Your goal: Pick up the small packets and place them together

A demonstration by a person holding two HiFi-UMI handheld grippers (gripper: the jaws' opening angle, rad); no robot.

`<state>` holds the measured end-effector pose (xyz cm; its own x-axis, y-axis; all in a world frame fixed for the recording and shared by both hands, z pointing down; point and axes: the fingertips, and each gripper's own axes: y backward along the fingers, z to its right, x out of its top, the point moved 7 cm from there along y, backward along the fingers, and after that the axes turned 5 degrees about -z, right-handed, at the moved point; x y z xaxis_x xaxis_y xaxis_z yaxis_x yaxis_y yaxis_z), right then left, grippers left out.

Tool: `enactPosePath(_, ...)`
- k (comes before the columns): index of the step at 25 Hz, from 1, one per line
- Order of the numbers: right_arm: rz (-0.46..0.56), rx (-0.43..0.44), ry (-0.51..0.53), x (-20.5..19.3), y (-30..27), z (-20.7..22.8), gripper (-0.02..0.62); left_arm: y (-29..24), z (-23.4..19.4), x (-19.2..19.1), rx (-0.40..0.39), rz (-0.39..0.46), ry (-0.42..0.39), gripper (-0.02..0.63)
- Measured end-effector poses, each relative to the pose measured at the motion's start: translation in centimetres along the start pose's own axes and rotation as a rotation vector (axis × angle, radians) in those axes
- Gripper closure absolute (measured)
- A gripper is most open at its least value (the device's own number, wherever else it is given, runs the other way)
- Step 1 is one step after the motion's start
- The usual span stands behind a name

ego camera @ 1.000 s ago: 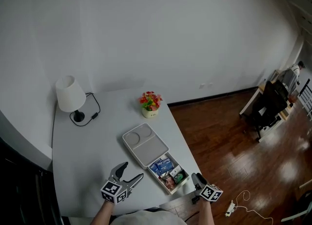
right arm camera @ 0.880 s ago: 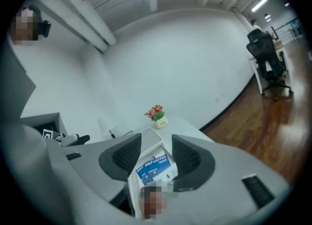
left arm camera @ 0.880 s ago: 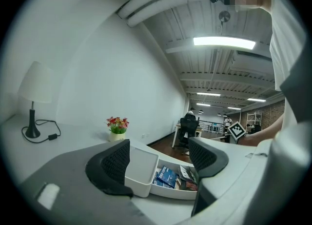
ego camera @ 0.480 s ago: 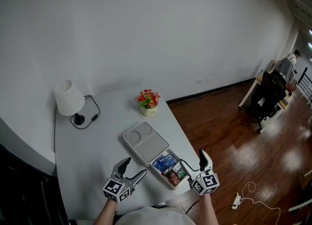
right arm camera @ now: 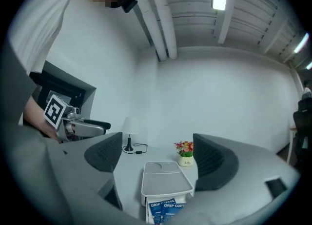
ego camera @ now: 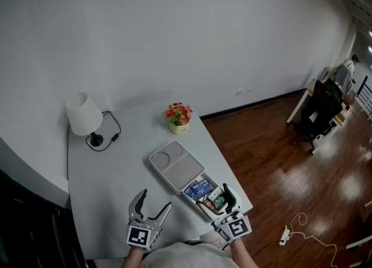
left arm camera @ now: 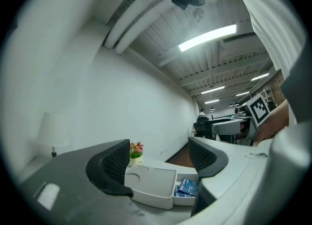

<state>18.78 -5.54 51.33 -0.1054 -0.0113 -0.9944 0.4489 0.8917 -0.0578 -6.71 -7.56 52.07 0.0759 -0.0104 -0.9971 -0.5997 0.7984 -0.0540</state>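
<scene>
Cannot tell apart the packets (ego camera: 200,192) in the head view: too small, partly behind the right gripper (ego camera: 218,201). Cut off low in the right gripper view, half hidden by a finger (left arm camera: 207,156) in the left gripper view.

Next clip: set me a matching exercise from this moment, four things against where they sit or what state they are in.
Things:
1. lamp
2. flower pot
3. blue packets
4. left tongs

Places or states:
A. in the open near compartment of the white tray
B. open, holding nothing
C. far left part of the table, with a cord beside it
D. beyond the tray's covered end, near the table's far edge

Pairs: 1-C, 2-D, 3-A, 4-B
</scene>
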Motion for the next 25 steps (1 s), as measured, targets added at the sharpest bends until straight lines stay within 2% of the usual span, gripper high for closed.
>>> enactPosePath(4, -0.017, 0.008, -0.023, -0.9, 0.0, -1.4, 0.132, 2.7, -0.3, -1.3, 0.112, -0.01, 0.061, 0.239)
enactPosePath(9, -0.024, 0.021, -0.022, -1.2, -0.3, -1.8, 0.132, 4.1, -0.1, -2.5, 0.135, -0.039, 0.084, 0.24)
enactPosePath(14, -0.019, 0.015, -0.019, -0.7, -0.9, -1.4, 0.135, 3.0, -0.3, -3.1, 0.06, -0.122, 0.094, 0.247)
enactPosePath(18, -0.027, 0.009, -0.015, -0.8, -0.4, -0.8, 0.135, 2.0, 0.0, -2.8, -0.011, -0.115, 0.124, 0.247)
enactPosePath(22, -0.078, 0.003, -0.026, -1.9, 0.8, 0.6, 0.161, 0.9, 0.6, -3.6, -0.095, -0.147, 0.146, 0.248)
enactPosePath(25, -0.122, -0.034, -0.06, -3.5, 2.5, 2.5, 0.161, -0.1, 1.5, -4.5, -0.171, -0.189, 0.148, 0.248)
